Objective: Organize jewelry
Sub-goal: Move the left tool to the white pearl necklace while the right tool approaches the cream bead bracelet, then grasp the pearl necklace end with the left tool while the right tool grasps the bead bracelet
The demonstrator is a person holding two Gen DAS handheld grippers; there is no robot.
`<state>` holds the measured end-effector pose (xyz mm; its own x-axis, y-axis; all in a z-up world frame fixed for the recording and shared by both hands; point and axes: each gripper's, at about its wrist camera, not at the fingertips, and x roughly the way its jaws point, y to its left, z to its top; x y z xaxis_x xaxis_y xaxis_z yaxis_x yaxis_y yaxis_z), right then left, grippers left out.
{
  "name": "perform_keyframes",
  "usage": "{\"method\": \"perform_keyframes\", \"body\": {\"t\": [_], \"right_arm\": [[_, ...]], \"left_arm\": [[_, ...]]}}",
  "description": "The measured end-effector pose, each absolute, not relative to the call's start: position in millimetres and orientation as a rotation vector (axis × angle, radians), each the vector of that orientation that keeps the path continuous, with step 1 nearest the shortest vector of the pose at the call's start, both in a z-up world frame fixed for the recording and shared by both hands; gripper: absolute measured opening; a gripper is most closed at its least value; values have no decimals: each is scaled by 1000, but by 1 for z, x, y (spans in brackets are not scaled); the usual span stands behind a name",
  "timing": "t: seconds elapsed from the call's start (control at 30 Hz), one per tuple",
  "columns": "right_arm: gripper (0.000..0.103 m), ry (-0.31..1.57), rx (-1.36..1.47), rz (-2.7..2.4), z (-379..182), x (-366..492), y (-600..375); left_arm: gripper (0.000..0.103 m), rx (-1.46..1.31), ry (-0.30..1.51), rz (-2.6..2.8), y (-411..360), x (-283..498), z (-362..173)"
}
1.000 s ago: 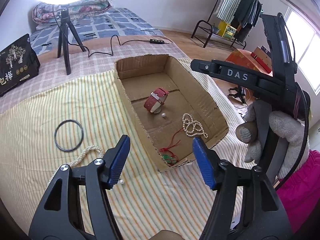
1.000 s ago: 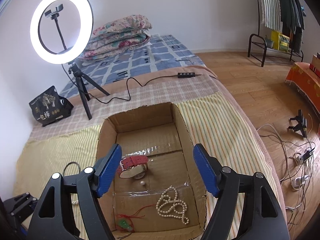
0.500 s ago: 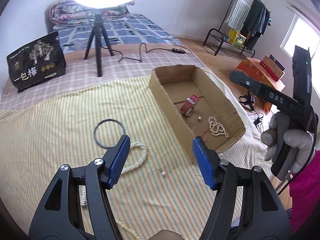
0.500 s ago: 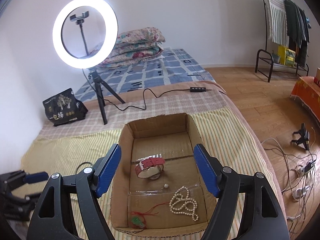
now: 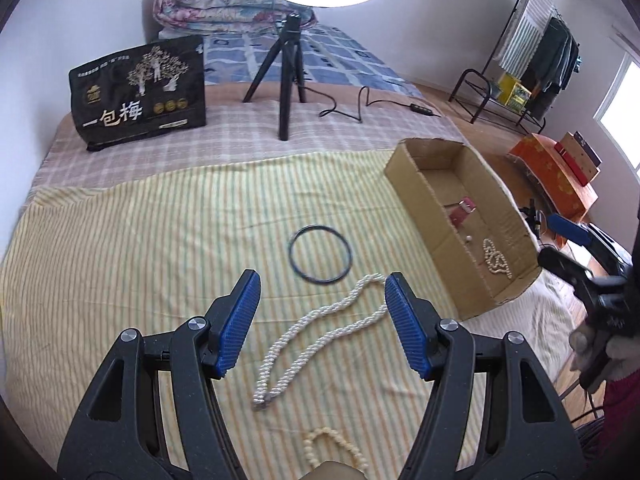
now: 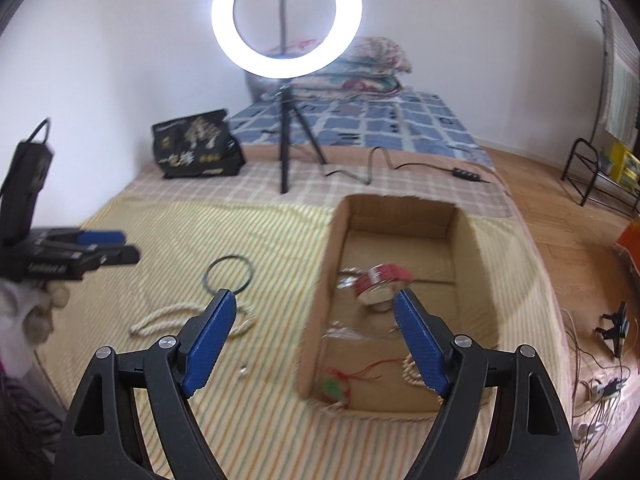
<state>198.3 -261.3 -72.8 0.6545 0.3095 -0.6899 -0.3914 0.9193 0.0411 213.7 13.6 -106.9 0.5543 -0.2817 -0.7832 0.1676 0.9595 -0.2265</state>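
A white pearl necklace [image 5: 320,332] lies on the striped cloth, directly under my open, empty left gripper [image 5: 322,320]. A black ring [image 5: 320,254] lies just beyond it. A cream bead bracelet [image 5: 332,446] lies at the near edge. The cardboard box [image 5: 424,196] at the right holds a red watch [image 5: 460,210], a small pearl [image 5: 469,238] and a pearl string [image 5: 496,258]. My right gripper [image 6: 316,336] is open and empty, above the box's left wall [image 6: 320,300]. The right wrist view also shows a green pendant on red cord [image 6: 336,388] in the box and a small pearl [image 6: 243,370] on the cloth.
A ring light on a tripod [image 5: 286,76] stands behind the cloth, its cable [image 5: 360,104] trailing right. A black bag [image 5: 140,92] stands at the back left. The bed edge drops off right of the box, with a clothes rack [image 5: 532,60] beyond.
My left gripper has swung left from the box to over the pearl necklace on the cloth. My right gripper has drifted left, toward the box's left wall. Both have stayed open.
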Motion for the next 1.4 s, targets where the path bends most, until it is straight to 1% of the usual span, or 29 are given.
{"method": "perform_keyframes", "body": {"t": [0.33,0.47,0.73,0.93,1.0,1.03,1.13,1.23,1.27,1.3,1.4], "right_arm": [[81,827,-231,573,-101,151,-198],[81,896,-301,613,-117,137,-169],[81,994,-338,730,-145,114,-136],[81,1036,-355,787,-164,101,-120],[81,1050,-365,807,-170,96,-116],[80,1054,-371,813,-172,95,-115],[74,1072,-380,834,-178,91,-111],[73,1082,-388,844,-184,89,-107],[73,1083,-393,845,-185,88,-106],[72,1084,-398,846,-186,87,-105],[67,1096,-404,846,-193,90,-100]], "left_arm": [[66,-109,1016,-245,37,211,-136],[66,-112,1046,-239,44,211,-147],[66,-67,1089,-287,43,202,-163],[66,-33,1155,-319,41,194,-185],[63,-14,1172,-324,41,191,-192],[62,-7,1179,-325,41,190,-194],[61,8,1196,-328,44,184,-202],[61,33,1206,-333,45,180,-209],[59,39,1206,-332,45,179,-211],[57,46,1203,-329,45,179,-212],[57,52,1197,-330,45,178,-212]]}}
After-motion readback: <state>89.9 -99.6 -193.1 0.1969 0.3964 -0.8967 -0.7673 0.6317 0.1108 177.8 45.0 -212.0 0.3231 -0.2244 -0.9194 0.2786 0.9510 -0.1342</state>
